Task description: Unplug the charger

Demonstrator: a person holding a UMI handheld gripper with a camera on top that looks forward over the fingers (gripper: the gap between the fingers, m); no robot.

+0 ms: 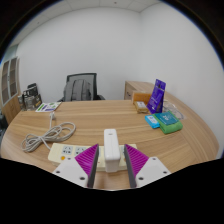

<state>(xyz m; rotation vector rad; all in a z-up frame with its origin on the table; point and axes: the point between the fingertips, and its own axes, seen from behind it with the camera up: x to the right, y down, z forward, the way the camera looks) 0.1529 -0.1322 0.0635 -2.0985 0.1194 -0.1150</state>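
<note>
One white charger (111, 147) stands upright between the two fingers of the gripper (111, 166), plugged into a white power strip (68, 152) that lies flat on the wooden table (120, 118). The purple pads (89, 158) sit close on either side of the charger body, so the tongs look narrowed around it; whether both pads actually press on it cannot be told from here, since any gap at the sides is hidden. The grip seems aimed at the charger's lower body, probably so a straight pull along the plug pins is possible.

The power strip lies near the table's front edge, its cord (49, 134) looping away in loose coils toward the far side by the chair (82, 88). That slack suggests the strip may lift with the charger if the pull is not clean.

Room for moving looks good: bare tabletop lies ahead of the fingers and above the charger nothing blocks a lift. A purple box (157, 98) and some blue packets (167, 122) sit well apart, off toward the curved far edge, and a few things (33, 102) stand on the other side. None of it is near the pull path.

Task judged not yet done; the charger is still seated.
</note>
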